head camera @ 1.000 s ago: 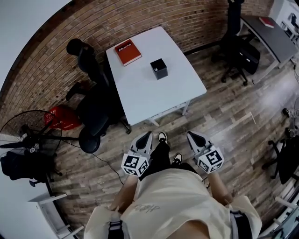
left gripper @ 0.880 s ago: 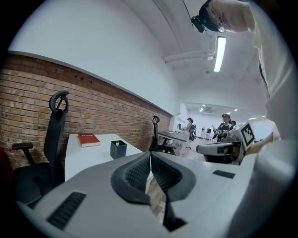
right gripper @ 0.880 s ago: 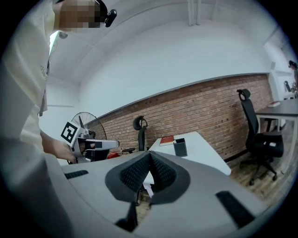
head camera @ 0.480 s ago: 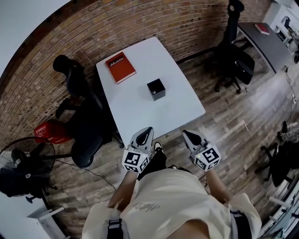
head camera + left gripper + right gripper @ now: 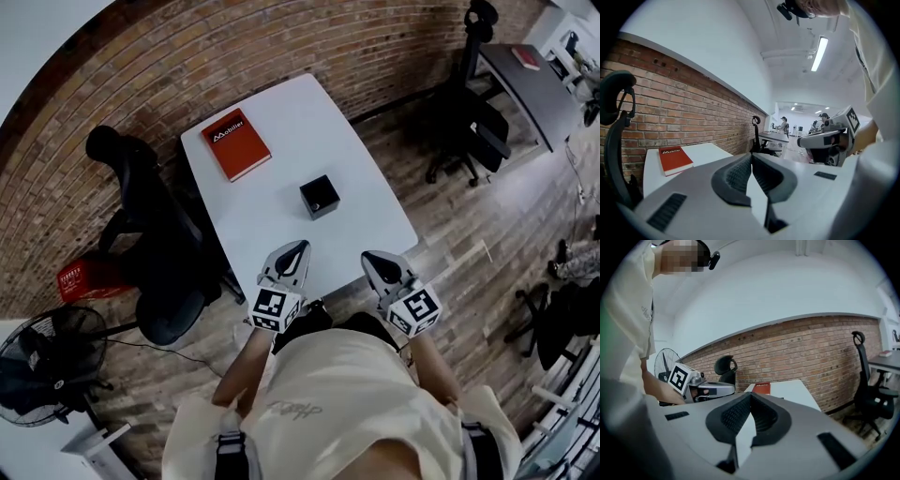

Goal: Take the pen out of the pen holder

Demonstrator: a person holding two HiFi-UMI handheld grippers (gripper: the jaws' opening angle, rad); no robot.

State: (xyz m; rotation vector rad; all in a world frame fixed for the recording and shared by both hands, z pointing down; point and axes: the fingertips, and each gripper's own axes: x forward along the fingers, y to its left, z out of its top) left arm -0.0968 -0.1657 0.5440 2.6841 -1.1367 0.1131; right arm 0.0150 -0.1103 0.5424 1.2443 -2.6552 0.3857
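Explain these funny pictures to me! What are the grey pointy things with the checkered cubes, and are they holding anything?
There is no robot here. A person holds a tool in each hand, and each tool ends in a claw with two jaws. The checkered cubes are just part of the tools.

The picture from above comes from a camera on the person's head. It shows the left claw and the right claw held out toward the near end of a white rectangular table.

The other two pictures come from little cameras riding on each claw, looking along its jaws. In both, the jaws are closed together with nothing between them, so nothing is held.

On the table are a red rectangular book and a small black square pen holder. The pen is too small to make out. A black office chair stands beside the table.
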